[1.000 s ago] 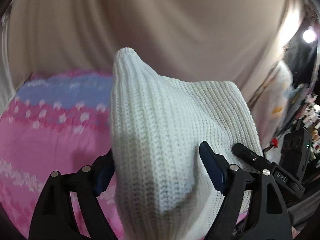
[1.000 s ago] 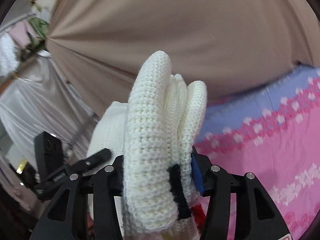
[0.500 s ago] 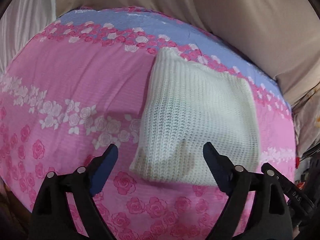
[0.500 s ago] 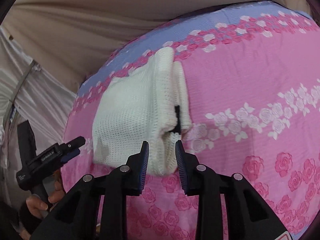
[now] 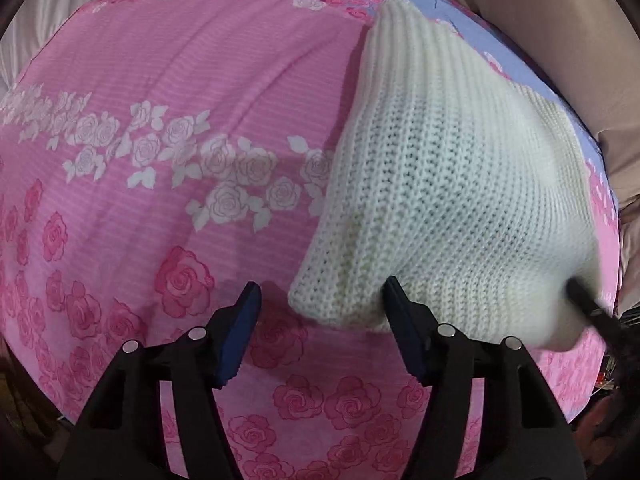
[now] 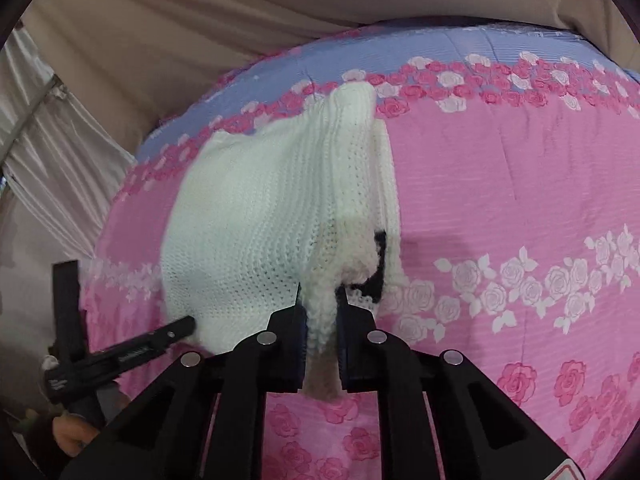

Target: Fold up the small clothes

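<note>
A folded white knit garment (image 5: pixel 448 184) lies on a pink rose-print bedspread (image 5: pixel 160 160). My left gripper (image 5: pixel 320 320) is open, its fingers straddling the garment's near left corner without closing on it. In the right wrist view the same garment (image 6: pixel 260 220) shows a small black patch at its right edge. My right gripper (image 6: pixel 319 300) is shut on the garment's near edge, with knit bunched between the fingers. The left gripper's fingertip (image 6: pixel 176 326) shows at the garment's left corner in that view.
The bedspread has a blue band (image 6: pixel 440 52) along its far edge. Beige drapes (image 6: pixel 200 20) hang behind the bed. White cloth (image 6: pixel 52 152) hangs at the left. A hand (image 6: pixel 72 432) holds the left gripper's handle.
The garment was held up in the air by both grippers, then came down onto the bedspread. The left gripper has let it go and stands open; the right stays shut on its edge.
</note>
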Available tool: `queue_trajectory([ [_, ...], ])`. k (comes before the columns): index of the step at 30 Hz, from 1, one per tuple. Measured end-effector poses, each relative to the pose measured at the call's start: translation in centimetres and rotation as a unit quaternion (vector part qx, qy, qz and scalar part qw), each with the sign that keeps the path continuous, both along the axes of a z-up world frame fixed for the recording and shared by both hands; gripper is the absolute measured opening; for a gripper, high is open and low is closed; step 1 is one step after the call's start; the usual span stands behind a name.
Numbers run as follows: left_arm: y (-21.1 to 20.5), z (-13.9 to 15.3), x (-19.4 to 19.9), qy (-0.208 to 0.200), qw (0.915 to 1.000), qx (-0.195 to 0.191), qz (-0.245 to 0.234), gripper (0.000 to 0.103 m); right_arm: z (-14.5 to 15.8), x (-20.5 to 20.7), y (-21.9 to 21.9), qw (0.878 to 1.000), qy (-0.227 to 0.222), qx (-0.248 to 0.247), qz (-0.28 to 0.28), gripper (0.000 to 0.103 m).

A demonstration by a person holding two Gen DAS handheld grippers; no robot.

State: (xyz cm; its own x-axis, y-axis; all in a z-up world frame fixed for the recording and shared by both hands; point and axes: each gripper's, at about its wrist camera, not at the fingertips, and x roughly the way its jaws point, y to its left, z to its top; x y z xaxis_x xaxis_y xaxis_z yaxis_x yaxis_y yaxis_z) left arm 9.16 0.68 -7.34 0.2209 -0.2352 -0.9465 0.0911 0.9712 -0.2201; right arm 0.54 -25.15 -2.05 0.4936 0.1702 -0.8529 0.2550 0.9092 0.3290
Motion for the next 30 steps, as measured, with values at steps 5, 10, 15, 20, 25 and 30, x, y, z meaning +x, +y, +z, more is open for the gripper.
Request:
queue_trajectory([
  [5, -0.1, 1.0, -0.6, -0.017, 0.9998, 0.01, 0.001, 0.064, -3.3, -0.7, -0.1, 0.999, 0.039, 0.005, -0.009, 0.015],
  [10, -1.0, 4.3, -2.3, -0.068, 0.9976, 0.008, -0.014, 0.063, 2.0, -2.5, -0.2, 0.999, -0.017, -0.012, -0.044, 0.022],
  [15, -3.3, 8.6, -0.4, -0.156, 0.9864, 0.042, -0.029, 0.067, 5.6, 0.9, 1.1, 0.996, -0.068, -0.06, 0.007, 0.01],
  [20, -5.4, 3.2, 3.7, -0.119, 0.9875, 0.088, -0.053, 0.072, -2.2, 6.5, -0.6, 0.995, 0.045, -0.085, 0.02, 0.002],
  [25, -4.9, 5.7, 1.5, -0.14, 0.9858, 0.083, -0.042, 0.076, 1.1, 4.8, -0.5, 0.999, 0.01, -0.053, 0.0, 0.003],
  [30, -5.2, 7.8, -2.0, -0.144, 0.9867, 0.065, -0.037, 0.076, 4.5, -0.5, 0.5, 0.997, -0.028, -0.069, -0.021, 0.011],
])
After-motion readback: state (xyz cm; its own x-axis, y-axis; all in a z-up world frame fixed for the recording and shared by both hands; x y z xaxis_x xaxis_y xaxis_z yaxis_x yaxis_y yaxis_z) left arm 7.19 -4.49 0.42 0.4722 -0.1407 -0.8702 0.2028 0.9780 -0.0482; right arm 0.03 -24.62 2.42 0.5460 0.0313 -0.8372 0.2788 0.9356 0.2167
